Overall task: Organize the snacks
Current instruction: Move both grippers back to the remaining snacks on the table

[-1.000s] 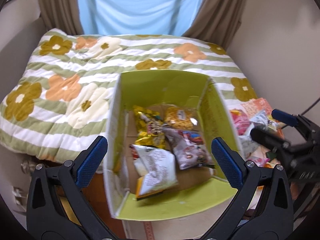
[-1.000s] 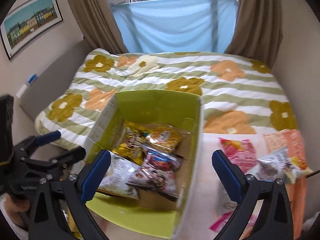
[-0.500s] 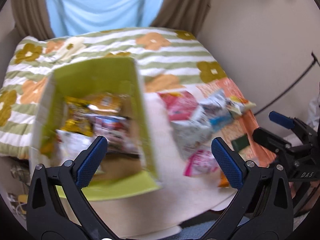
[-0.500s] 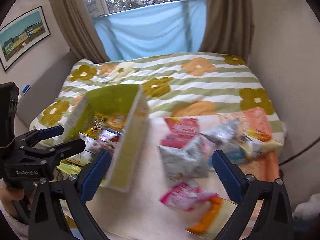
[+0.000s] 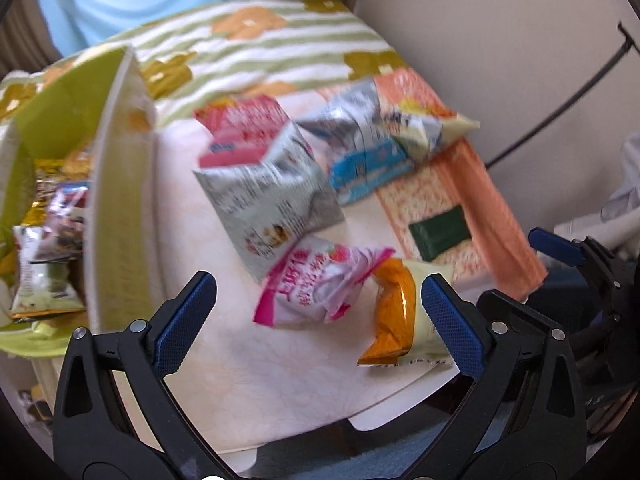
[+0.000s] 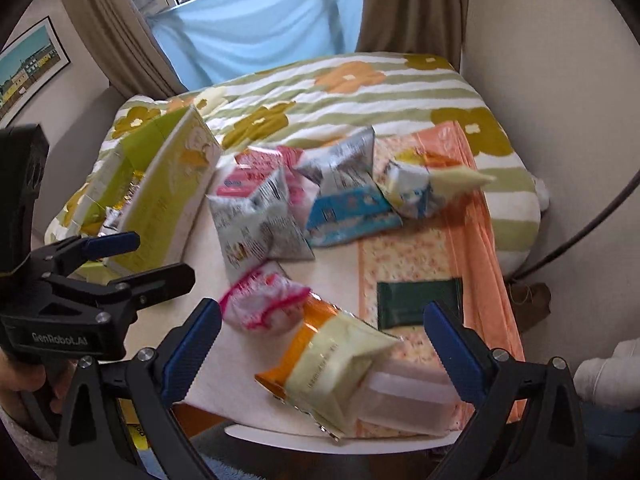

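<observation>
With both sets of fingers spread wide and gripping nothing, looks like the reach toward the next packet, between one drop into the box and the next pick. Left gripper (image 5: 318, 306) hovers over the near edge of the white counter (image 5: 248, 380), framing a crinkled pink-and-white snack bag (image 5: 316, 290) with an orange-and-cream foil packet (image 5: 400, 316) touching its right side. Right gripper (image 6: 322, 338) hangs just right of that, straddling the same orange-and-cream packet (image 6: 332, 364). Tall lime-green cardboard box (image 5: 120, 184) stands at the left, already holding several packets, one white-and-green pouch (image 5: 40, 276) nearest. Still loose on the counter: a grey-white printed pouch (image 5: 272, 200) in the middle, a pink-red bag (image 5: 240, 128) behind it, a silver-and-blue bag (image 5: 360, 152) and a pale yellow pouch (image 5: 424, 128) farther right, plus a flat dark green sachet (image 5: 440, 232) lying on an orange floral cloth (image 5: 492, 208). Judged roughly midway. Next move calls for lowering one gripper onto a near packet, closing gently on the puffy film without bursting it, then carrying it left over the box wall; picking one packet each would avoid a clash between the two tools.
</observation>
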### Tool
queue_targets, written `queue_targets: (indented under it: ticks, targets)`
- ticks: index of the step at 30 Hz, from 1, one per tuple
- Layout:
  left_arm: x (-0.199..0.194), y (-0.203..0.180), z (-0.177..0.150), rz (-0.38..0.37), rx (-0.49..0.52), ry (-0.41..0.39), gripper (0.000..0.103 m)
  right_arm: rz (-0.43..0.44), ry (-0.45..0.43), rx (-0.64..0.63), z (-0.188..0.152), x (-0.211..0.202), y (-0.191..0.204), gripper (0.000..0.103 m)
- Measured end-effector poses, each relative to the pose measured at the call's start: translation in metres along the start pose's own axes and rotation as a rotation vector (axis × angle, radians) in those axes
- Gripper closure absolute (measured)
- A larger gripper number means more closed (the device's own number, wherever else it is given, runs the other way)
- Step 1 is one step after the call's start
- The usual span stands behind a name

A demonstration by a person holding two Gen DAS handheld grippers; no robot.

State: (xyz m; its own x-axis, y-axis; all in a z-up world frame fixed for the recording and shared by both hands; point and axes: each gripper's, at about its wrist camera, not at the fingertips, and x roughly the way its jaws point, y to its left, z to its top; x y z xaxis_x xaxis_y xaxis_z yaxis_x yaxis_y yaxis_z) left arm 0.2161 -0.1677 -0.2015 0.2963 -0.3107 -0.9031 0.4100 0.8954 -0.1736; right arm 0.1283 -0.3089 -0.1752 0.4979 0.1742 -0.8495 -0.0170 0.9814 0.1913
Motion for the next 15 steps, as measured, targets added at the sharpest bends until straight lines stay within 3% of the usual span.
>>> queue_targets:
  ticks: [4, 9, 15]
  targets:
    - [0.035, -0.004, 0.0, -0.022, 0.073, 0.071, 0.002, -0.057, 0.013, 0.011, -0.022, 0.01, -0.003, 0.002]
    - [0.074, -0.007, 0.0, -0.053, 0.146, 0.148, 0.015, -0.081, 0.067, 0.085, -0.043, 0.035, -0.005, 0.002]
    - [0.106, -0.006, -0.002, -0.074, 0.208, 0.205, 0.016, -0.116, 0.083, 0.149, -0.058, 0.058, 0.004, 0.003]
